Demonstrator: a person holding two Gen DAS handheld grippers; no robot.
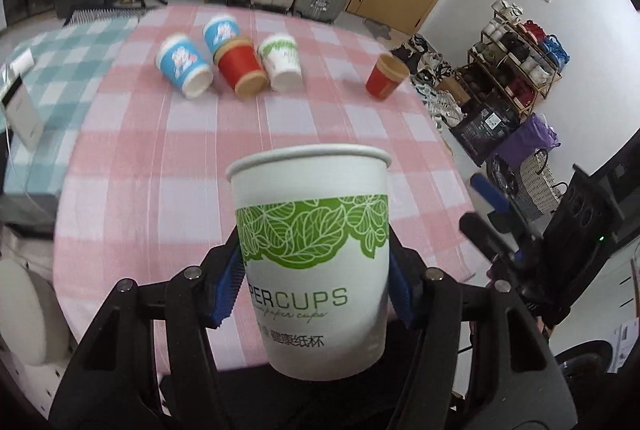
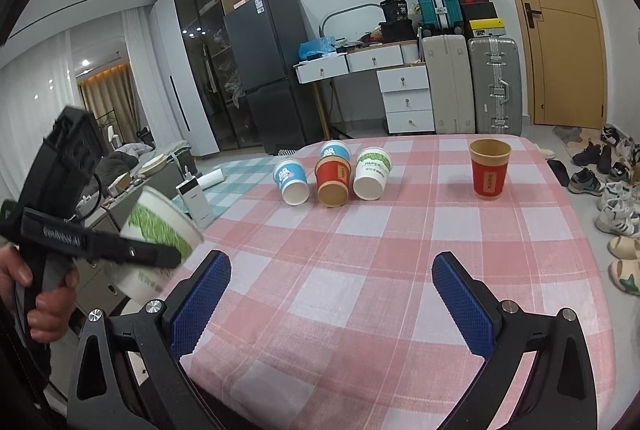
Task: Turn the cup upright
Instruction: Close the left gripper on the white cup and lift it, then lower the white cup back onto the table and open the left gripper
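The white paper cup with a green leaf band [image 1: 312,250] sits mouth-up, rim round and undented. The left gripper [image 1: 316,282] has its blue fingers [image 1: 228,286] clamped on the cup's sides. The right gripper [image 2: 332,294] fingers stand wide apart.

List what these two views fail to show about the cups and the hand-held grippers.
- Inside of the held green-leaf cup: left wrist view sees it from below the rim; blurred in the right wrist view.
- Left hand-held gripper pads' contact: hidden behind the cup wall.
- Rear blue cup: lower part blocked by the red lying cup.
- Print on the upright red cup: too small.
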